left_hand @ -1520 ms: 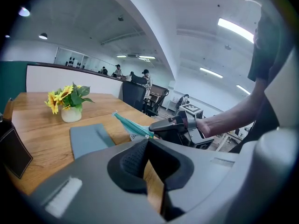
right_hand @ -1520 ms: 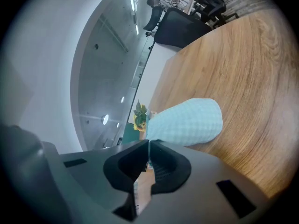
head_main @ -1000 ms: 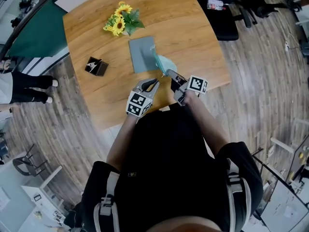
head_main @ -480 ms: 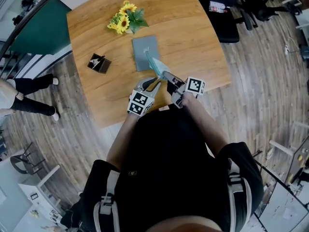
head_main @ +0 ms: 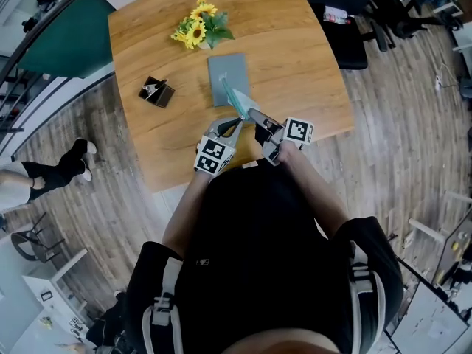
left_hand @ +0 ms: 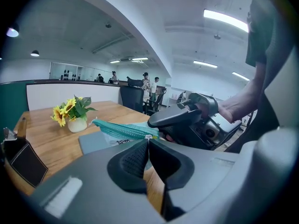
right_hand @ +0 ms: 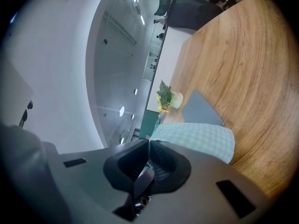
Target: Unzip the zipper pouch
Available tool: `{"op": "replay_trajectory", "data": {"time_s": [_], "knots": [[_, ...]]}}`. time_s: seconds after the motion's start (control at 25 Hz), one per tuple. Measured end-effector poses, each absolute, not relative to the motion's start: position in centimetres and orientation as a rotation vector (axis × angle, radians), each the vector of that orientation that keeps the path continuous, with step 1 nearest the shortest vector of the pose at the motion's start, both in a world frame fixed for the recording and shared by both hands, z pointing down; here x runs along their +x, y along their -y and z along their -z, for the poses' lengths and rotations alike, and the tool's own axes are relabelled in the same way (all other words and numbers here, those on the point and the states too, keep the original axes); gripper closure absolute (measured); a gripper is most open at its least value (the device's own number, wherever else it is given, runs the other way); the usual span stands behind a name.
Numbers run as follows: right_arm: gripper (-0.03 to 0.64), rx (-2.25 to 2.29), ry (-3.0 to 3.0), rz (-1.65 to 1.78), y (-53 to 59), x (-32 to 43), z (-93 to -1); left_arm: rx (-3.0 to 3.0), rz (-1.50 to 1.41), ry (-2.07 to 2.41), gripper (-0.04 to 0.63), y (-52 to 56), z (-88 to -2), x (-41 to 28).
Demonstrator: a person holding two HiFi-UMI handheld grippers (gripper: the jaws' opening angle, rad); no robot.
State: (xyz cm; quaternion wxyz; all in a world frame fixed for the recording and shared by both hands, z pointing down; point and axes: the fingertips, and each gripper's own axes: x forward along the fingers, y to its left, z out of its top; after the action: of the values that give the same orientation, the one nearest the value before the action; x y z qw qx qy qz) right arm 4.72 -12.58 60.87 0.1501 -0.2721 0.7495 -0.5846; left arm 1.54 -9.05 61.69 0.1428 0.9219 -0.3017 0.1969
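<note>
Zipper pouch (head_main: 239, 99): teal checked fabric, raised by its near end, far end trailing down toward the grey mat (head_main: 225, 68) on the table (head_main: 295, 57). Cannot tell whether it touches the mat. Sunflower pot (head_main: 198, 29) beyond the mat, well apart.

Right claw (right_hand: 148, 146): jaws closed, clamped on the near edge of the pouch. Checked fabric fans out from between the pads.

Left claw (left_hand: 148, 140): jaws together, tips meeting right at the near end of the zipper line, on what looks like a small pale pull tab (left_hand: 149, 136). Tab is tiny, so this reading is tentative.

Step, as judged: both grips set, one anchoring the fabric, the other on the pull. The zipper looks closed along its visible length, so the unzipping proper is not yet begun.

Next move calls for drawing the tab along the zipper, away from the anchored end, with the right claw keeping the fabric taut. Pull in line with the teeth, since a sideways tug could slip the tab out of the pads.
</note>
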Motion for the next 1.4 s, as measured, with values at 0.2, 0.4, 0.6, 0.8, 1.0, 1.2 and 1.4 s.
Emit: {"op": "replay_trajectory", "data": {"time_s": [0.2,0.4,0.6,0.8,1.0,1.2,1.4], "knots": [[0.603,-0.79,-2.114,1.737,12.1,4.0,-61.3,2.668,-0.599,0.906,0.591,8.9,-61.7,0.6],[0.603,-0.779,-2.153,1.714,12.1,3.2,-61.2,2.68,-0.596,0.978,0.589,8.8,-60.9,-0.2],[0.603,-0.803,-2.149,1.76,11.4,2.6,-62.1,2.695,-0.619,1.019,0.589,8.5,-60.8,-1.1],[0.604,-0.796,-2.197,1.745,11.1,1.7,-61.8,2.683,-0.656,1.053,0.588,8.5,-61.0,-1.8],[0.604,-0.803,-2.249,1.738,10.6,1.3,-61.9,2.66,-0.695,1.08,0.583,8.5,-61.2,-2.0],[0.604,-0.834,-2.357,1.711,10.2,0.8,-61.9,2.651,-0.751,1.1,0.58,8.4,-61.6,-2.3],[0.605,-0.852,-2.439,1.685,10.1,0.7,-61.8,2.656,-0.783,1.121,0.578,8.5,-61.6,-2.2]]}}
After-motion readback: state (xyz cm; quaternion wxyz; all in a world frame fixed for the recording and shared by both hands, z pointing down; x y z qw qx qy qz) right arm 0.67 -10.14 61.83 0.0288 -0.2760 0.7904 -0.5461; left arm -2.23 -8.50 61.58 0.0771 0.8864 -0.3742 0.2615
